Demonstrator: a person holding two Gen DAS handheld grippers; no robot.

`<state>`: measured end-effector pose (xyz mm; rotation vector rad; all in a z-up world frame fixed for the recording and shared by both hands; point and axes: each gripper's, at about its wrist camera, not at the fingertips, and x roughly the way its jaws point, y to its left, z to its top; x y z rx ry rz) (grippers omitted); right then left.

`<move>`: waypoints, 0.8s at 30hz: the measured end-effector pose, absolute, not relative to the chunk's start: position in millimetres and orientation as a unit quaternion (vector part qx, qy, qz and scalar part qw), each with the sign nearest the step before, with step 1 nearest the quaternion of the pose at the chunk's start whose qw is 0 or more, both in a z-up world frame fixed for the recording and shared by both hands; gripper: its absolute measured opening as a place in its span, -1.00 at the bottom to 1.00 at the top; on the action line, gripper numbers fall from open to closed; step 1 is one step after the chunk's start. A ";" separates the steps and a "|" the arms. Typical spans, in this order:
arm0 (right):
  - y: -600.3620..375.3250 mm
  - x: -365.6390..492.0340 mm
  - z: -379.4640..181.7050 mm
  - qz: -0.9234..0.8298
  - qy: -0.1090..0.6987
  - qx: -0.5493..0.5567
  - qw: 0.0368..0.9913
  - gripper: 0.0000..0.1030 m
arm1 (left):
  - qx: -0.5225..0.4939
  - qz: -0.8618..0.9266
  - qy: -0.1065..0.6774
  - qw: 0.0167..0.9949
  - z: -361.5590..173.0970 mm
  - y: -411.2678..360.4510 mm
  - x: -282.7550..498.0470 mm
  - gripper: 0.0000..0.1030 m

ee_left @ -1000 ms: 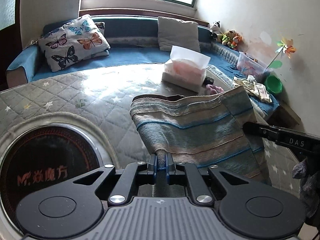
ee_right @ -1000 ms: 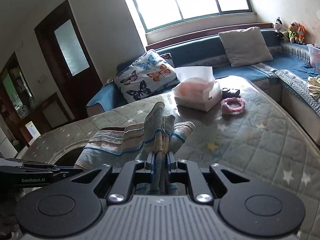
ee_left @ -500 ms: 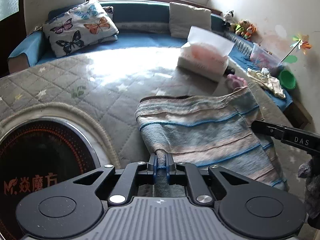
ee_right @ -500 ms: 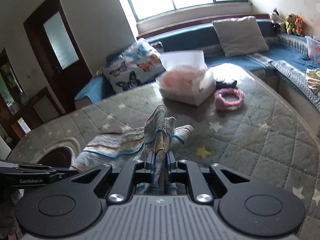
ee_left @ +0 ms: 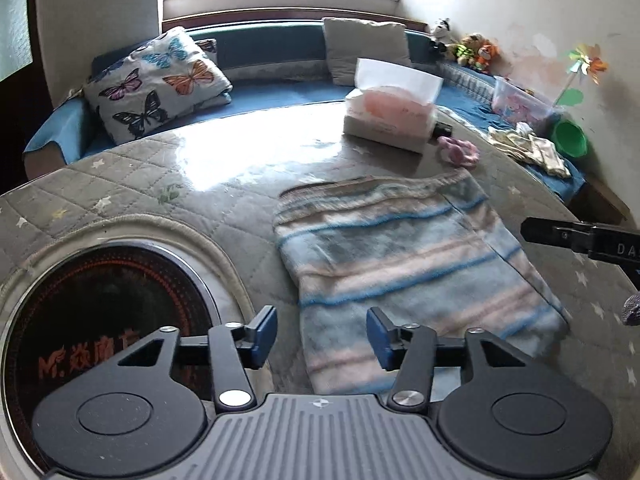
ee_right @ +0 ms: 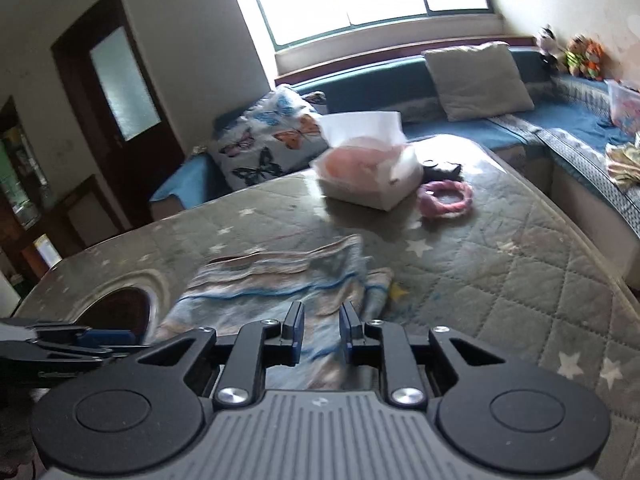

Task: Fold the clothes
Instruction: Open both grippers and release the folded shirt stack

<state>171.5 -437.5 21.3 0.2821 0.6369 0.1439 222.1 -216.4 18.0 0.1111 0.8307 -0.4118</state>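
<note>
A striped blue, pink and beige garment [ee_left: 404,264] lies folded flat on the quilted table cover [ee_left: 168,184]. It also shows in the right wrist view [ee_right: 280,292]. My left gripper [ee_left: 322,334] is open and empty, just above the garment's near left corner. My right gripper [ee_right: 320,330] is open and empty over the garment's near edge. The right gripper's body also shows at the right edge of the left wrist view [ee_left: 580,236].
A tissue box [ee_left: 390,118] and a pink ring [ee_left: 458,150] lie beyond the garment. A round dark cooktop [ee_left: 92,320] is set into the table at left. A blue bench with a butterfly pillow [ee_left: 156,80] and a grey cushion [ee_right: 478,78] runs behind.
Both grippers have opened and let go of the garment, which now lies flat on the table. Both have drawn back a little.
</note>
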 end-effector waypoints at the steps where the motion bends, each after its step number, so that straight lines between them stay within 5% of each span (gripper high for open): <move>1: -434.3 165.0 23.3 0.078 0.310 0.136 0.938 -0.63 | 0.056 -0.199 0.401 0.892 16.7 -216.2 218.0 0.10; 18: -425.2 115.7 -6.3 0.082 0.334 0.146 0.928 -0.63 | 0.068 -0.172 0.414 0.891 -3.1 -199.9 191.0 0.16; 24: -412.9 112.4 2.8 0.089 0.318 0.124 0.936 -0.48 | 0.065 -0.166 0.412 0.894 -3.1 -194.9 185.4 0.22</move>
